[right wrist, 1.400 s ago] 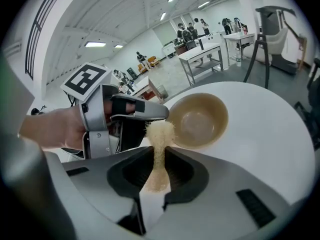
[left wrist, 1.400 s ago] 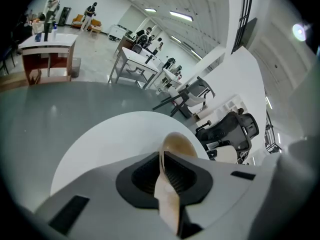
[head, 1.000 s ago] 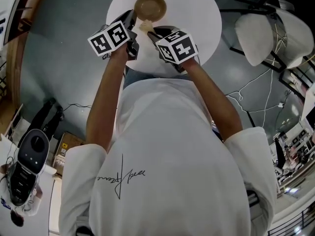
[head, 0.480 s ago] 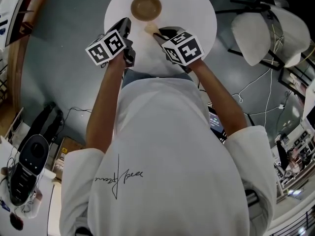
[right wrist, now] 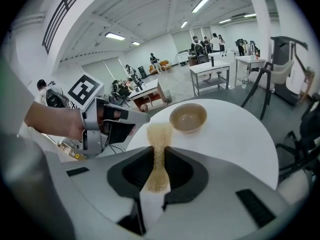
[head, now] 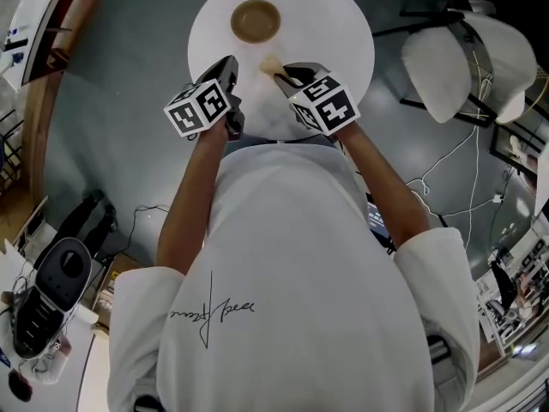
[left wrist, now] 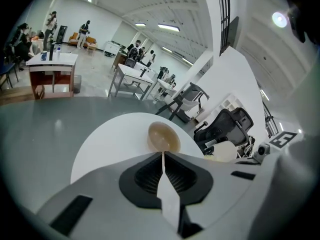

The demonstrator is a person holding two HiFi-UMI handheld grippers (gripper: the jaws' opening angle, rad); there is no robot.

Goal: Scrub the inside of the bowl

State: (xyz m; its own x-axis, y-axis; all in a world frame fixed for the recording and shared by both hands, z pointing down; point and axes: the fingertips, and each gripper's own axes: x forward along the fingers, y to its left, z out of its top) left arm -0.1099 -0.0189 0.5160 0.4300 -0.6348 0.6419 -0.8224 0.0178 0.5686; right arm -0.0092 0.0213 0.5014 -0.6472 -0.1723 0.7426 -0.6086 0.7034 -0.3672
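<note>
A brown bowl (head: 256, 21) stands upright on the far part of the round white table (head: 334, 24). My right gripper (head: 283, 71) is shut on a tan sponge (head: 271, 63), which is held in the air short of the bowl. In the right gripper view the sponge (right wrist: 159, 134) sticks out between the jaws, the bowl (right wrist: 188, 117) lies beyond it, and nothing touches the bowl. My left gripper (head: 230, 65) hovers over the table's near left edge, shut and holding nothing. In the left gripper view its closed jaws point toward the bowl (left wrist: 163, 137).
A white chair (head: 455, 54) stands to the right of the table, with cables (head: 446, 178) on the grey floor below it. A dark device (head: 51, 290) sits at lower left. Other tables (left wrist: 52, 64) and people are far off in the hall.
Both grippers have drawn back from the bowl toward the person. The sponge, close to the bowl's rim before, is now farther from it. The bowl stays where it was.
</note>
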